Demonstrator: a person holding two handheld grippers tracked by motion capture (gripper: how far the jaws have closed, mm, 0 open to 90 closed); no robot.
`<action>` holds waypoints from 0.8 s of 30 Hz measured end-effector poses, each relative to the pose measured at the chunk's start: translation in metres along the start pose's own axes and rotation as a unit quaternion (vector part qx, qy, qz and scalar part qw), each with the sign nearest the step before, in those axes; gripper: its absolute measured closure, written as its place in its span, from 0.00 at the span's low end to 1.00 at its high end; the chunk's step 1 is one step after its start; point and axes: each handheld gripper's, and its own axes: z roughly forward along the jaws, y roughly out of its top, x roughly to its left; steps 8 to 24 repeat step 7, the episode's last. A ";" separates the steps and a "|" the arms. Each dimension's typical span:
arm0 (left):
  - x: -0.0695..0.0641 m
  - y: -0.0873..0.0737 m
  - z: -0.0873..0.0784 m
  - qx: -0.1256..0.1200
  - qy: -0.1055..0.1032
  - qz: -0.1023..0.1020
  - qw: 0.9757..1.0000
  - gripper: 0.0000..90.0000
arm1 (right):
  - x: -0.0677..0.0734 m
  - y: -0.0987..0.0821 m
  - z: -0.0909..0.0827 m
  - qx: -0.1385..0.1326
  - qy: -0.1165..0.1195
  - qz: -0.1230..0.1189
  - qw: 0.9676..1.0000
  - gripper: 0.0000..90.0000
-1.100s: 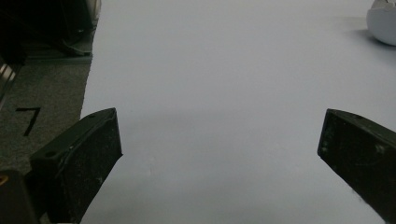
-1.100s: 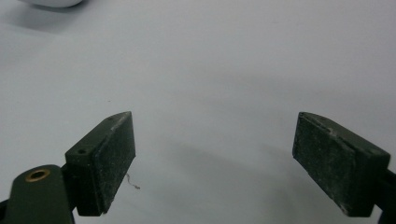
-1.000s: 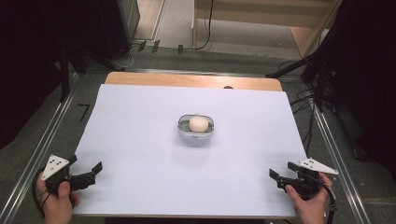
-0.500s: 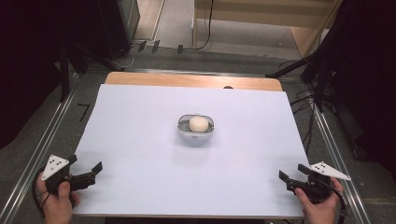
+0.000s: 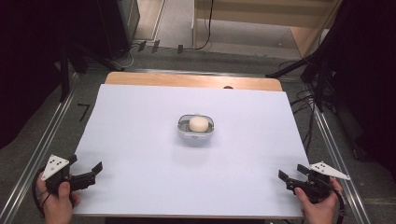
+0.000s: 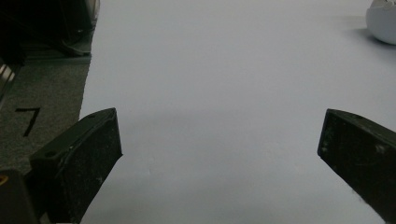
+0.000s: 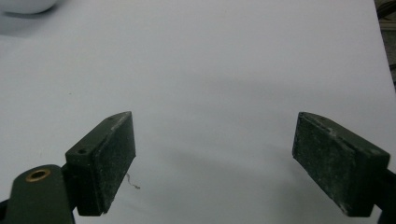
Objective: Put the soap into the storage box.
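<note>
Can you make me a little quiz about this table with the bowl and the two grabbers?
1. True or false: the ball lies inside the bowl.
2. Which is open: A) left gripper alone, B) right gripper alone, C) both?
3. Fill in: the bowl stands near the ____ of the table.

Key: 1 true. 2 C. 3 middle.

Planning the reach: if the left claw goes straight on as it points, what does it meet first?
Probably nothing: the left claw faces bare white sheet, and the bowl sits off to the right of its line.
</note>
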 end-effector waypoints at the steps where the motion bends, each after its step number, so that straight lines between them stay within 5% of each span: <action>1: 0.000 0.000 0.000 0.000 0.000 0.000 1.000 0.00 | 0.000 0.000 0.000 0.001 0.000 0.000 1.000 0.15; 24: 0.000 0.000 0.000 0.000 0.000 0.000 1.000 0.00 | 0.000 0.000 0.001 0.001 0.000 0.001 1.000 0.15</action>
